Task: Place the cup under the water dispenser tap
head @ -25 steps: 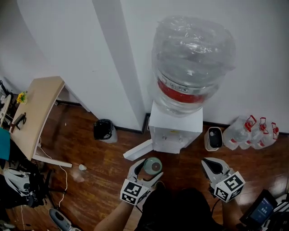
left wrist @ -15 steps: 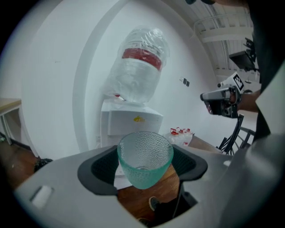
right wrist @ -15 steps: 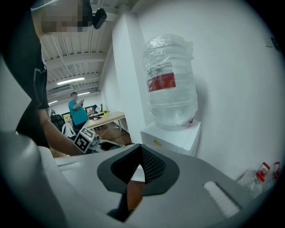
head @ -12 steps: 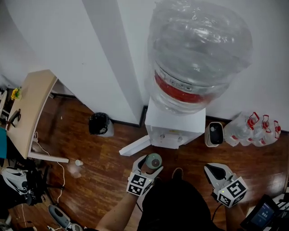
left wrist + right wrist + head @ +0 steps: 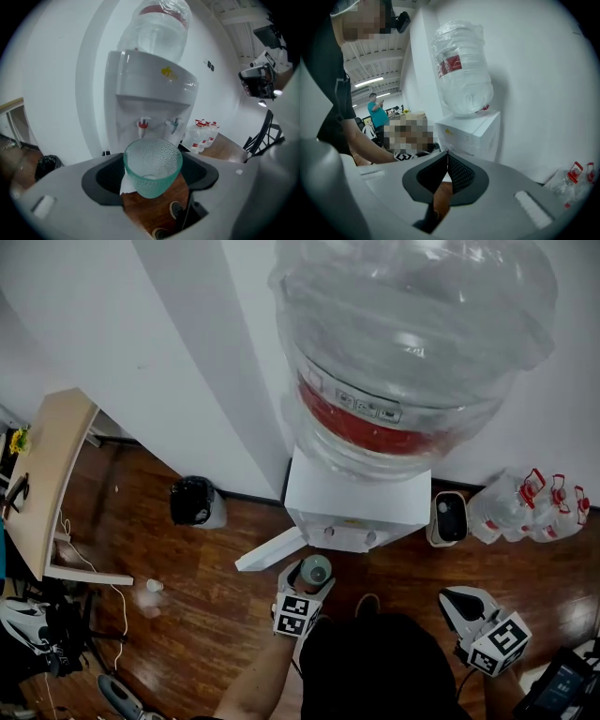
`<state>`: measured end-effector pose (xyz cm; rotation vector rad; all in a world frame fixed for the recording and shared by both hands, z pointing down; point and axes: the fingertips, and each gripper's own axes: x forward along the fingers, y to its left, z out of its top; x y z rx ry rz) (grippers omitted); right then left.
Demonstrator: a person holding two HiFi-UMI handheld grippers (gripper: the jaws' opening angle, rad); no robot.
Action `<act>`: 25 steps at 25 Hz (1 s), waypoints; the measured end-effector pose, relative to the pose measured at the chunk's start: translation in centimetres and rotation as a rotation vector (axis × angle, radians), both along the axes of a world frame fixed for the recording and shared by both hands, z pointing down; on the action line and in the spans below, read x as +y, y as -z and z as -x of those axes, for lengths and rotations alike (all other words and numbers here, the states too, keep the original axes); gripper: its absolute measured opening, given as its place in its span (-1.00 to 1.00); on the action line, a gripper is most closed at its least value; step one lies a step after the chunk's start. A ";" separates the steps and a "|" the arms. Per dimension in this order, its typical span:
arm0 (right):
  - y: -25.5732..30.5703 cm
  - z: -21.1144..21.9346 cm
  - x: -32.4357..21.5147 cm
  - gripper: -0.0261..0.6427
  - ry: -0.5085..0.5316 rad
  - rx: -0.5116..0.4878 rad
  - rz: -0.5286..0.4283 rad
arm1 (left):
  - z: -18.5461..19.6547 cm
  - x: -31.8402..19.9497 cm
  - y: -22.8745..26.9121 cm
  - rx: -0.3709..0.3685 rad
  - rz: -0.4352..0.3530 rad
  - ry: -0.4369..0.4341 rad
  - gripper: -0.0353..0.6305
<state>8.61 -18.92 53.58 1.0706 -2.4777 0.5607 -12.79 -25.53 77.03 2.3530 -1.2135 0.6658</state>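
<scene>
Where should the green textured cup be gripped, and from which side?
Grip the green cup across its tapered wall, below the rim, coming from the side away from the dispenser, as the left gripper does. Its mouth faces up, so a side grip keeps the rim clear for the taps.

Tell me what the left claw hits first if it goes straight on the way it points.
Probably the water dispenser, at the recess just below the red tap and blue tap. The cup in the left claw would touch first. Nothing shows in between, though depth is unclear.
</scene>
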 end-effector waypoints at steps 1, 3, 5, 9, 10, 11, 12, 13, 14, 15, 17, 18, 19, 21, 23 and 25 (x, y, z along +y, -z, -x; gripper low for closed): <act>-0.4 -0.3 -0.3 -0.91 -0.004 0.003 0.004 | 0.1 -0.5 -1.1 -0.006 0.003 0.005 0.21; -1.2 -0.9 -0.8 -0.91 -0.005 0.028 0.004 | 0.2 -1.7 -3.3 -0.007 0.002 0.018 0.21; -1.9 -1.7 -0.9 -0.91 0.010 0.081 -0.008 | -0.5 -2.9 -4.9 0.014 0.006 0.032 0.21; -3.5 -2.2 -1.2 -0.91 0.013 0.097 -0.017 | -0.6 -5.1 -7.7 0.000 -0.009 0.047 0.21; -4.1 -2.2 -1.3 -0.91 0.007 0.091 -0.014 | -0.5 -5.6 -8.5 -0.009 -0.010 0.054 0.21; -4.6 -2.3 -1.4 -0.91 0.002 0.086 -0.010 | -0.5 -6.1 -9.3 -0.015 -0.015 0.058 0.21; -5.0 -2.3 -1.6 -0.91 0.000 0.081 -0.007 | -0.5 -6.5 -10.1 -0.024 -0.023 0.057 0.21; -5.4 -2.2 -1.8 -0.91 0.001 0.079 -0.004 | -0.6 -6.8 -10.8 -0.034 -0.032 0.052 0.21; -5.8 -2.2 -1.9 -0.91 0.006 0.083 -0.001 | -0.7 -7.1 -11.3 -0.040 -0.035 0.049 0.21; -6.0 -2.1 -2.0 -0.91 0.015 0.094 0.002 | -0.9 -7.4 -11.6 -0.036 -0.034 0.051 0.21; -6.1 -2.1 -2.0 -0.91 0.035 0.126 0.003 | -1.3 -8.0 -12.0 -0.005 -0.029 0.067 0.22; -6.2 -2.3 -2.0 -0.91 0.040 0.139 0.002 | -1.3 -8.2 -12.2 0.009 -0.028 0.075 0.22; -6.3 -2.5 -2.1 -0.91 0.040 0.148 0.000 | -1.2 -8.5 -12.4 0.014 -0.034 0.079 0.21; -6.6 -2.9 -2.2 -0.91 0.029 0.159 0.004 | -1.0 -9.1 -12.9 0.011 -0.053 0.071 0.22; -7.1 -2.9 -2.5 -0.91 0.022 0.166 0.017 | -1.2 -9.3 -13.2 0.037 -0.056 0.064 0.22; -7.3 -2.6 -2.8 -0.91 0.017 0.154 0.028 | -1.5 -9.6 -13.4 0.068 -0.055 0.069 0.22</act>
